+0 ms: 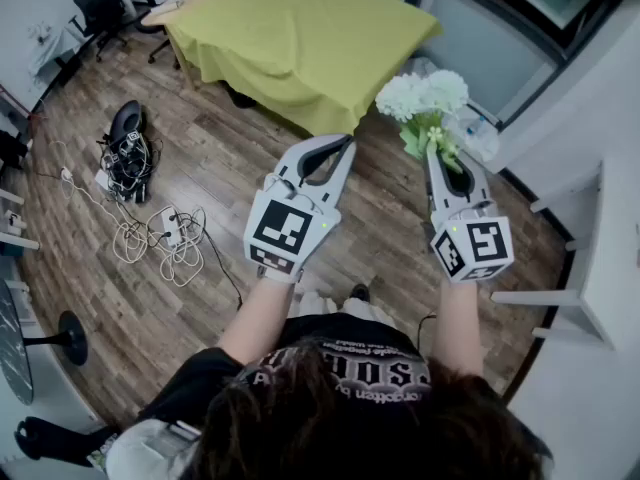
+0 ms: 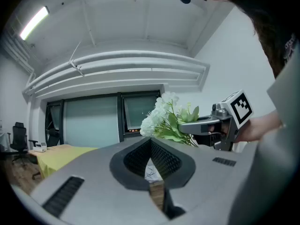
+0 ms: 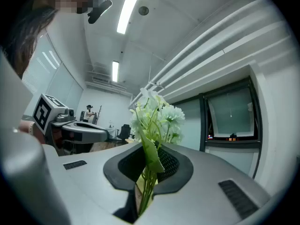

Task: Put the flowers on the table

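Clamping the stems, the right gripper [image 1: 438, 154] has its fingers nearly together on the flowers [image 1: 424, 100], held in the air well short of the green-clothed counter [image 1: 300, 28] (carrying over and setting down remain); the left gripper [image 1: 346, 144] is closed and empty.

White, green-leaved flowers [image 1: 422, 96]; yellow-green table [image 1: 300, 28]; brown floor [image 1: 220, 168].

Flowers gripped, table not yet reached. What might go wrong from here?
The bunch of white flowers is pinched only by its green stems in the right gripper, so the heads may tilt or slip while carried. Loose white cables on the wooden floor, beside the way to the yellow-green clothed table, are a trip hazard.
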